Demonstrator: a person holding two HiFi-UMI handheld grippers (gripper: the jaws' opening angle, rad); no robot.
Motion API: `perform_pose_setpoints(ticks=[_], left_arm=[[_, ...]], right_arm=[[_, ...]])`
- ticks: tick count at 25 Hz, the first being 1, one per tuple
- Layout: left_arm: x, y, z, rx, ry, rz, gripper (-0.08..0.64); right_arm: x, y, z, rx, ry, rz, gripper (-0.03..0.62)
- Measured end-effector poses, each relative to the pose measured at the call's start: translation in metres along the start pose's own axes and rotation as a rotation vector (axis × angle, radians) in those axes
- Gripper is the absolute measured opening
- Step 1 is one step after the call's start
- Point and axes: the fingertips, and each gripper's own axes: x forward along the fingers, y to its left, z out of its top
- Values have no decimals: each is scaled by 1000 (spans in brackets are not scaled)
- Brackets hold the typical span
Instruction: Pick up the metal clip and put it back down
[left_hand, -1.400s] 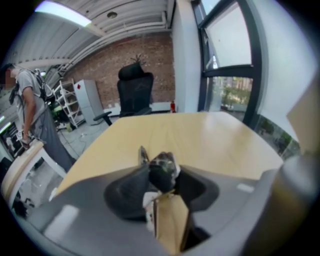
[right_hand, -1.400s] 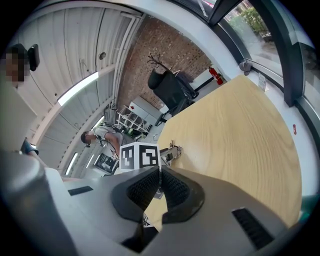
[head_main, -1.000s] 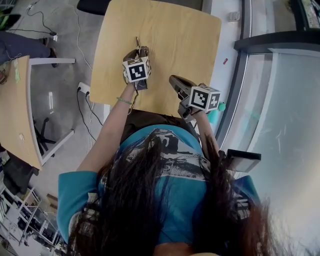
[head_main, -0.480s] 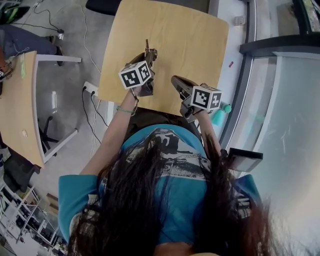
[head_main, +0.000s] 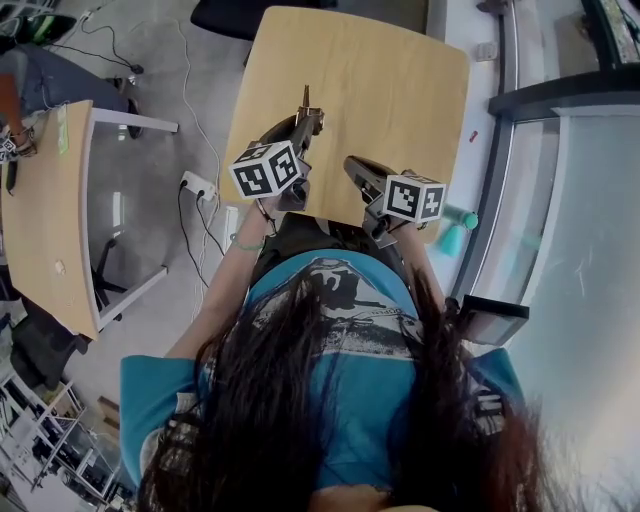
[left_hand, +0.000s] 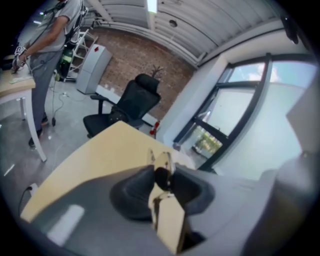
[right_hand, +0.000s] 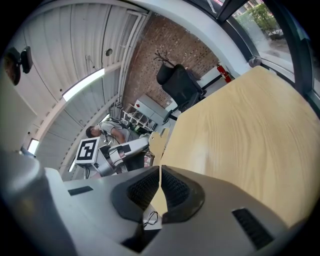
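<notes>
The metal clip is lifted off the wooden table; it sticks out past the tip of my left gripper, which is shut on it. In the left gripper view the clip is pinched between the dark pads, its shiny arms pointing up and away. My right gripper hovers over the table's near edge, right of the left one, jaws shut with nothing between them. In the right gripper view the left gripper and the clip show beyond the table's edge.
A black office chair stands beyond the table's far side. A second wooden desk stands to the left, with cables and a power strip on the floor between. A person stands at that desk. Windows run along the right.
My left gripper has risen and tilted with the clip in it, shifting right towards the table's middle. The right gripper has kept its place.
</notes>
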Motion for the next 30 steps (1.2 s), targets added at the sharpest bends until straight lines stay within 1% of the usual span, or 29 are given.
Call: perform_pose_setpoints(ticks=[5,9,13,20,26,30], left_arm=[[-30,-2,-2,7,-8,-46,91],[-54,9,-3,5,-5,-70,91],[-68,16,-5,13,3,-85,91],[-74,12,-10,59,18,-118,91],[-73,12,-7,18,3,-124,91],[-72,11,-4,23,3,-133,91]], right_arm=[[8,12,-13,-6,-11,-8,21],[20,33,-24,-8,-21,3,23],[26,41,-37,-2,-22,-7,21],[23,44,-42,-8,-38,-24,23],[22,43,-42,0,-45,-31,23],[19,38,-42,-4,-44,-57,22]])
